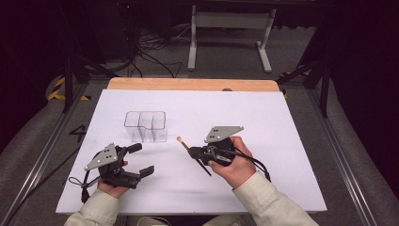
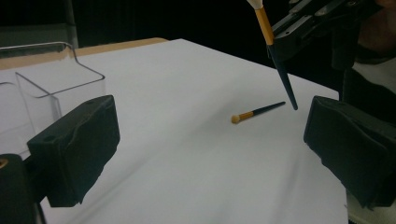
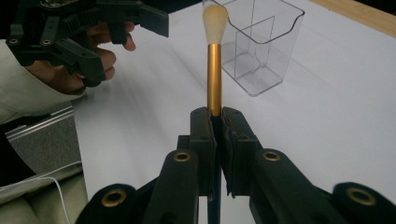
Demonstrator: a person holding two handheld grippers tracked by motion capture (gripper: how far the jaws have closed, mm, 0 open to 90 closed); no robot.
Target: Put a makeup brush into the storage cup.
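right gripper (image 3: 215, 122): clamped on a brush (image 3: 214, 70), lifted off the table (image 1: 282, 141) near its front edge, bristles aimed at the holder
left gripper (image 1: 136, 160): jaws wide, nothing in them, front-left corner
holder (image 1: 147, 126): clear, looks bare, mid-left
second brush (image 2: 257, 112): lying flat on the table
progress: I'd say early; both brushes look yet to go in

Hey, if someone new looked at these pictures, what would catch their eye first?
The right hand-held gripper, shut on a gold-banded makeup brush with its pale tip up, right of centre. Behind it stands a clear divided organizer. The left hand-held gripper waits open, near left.
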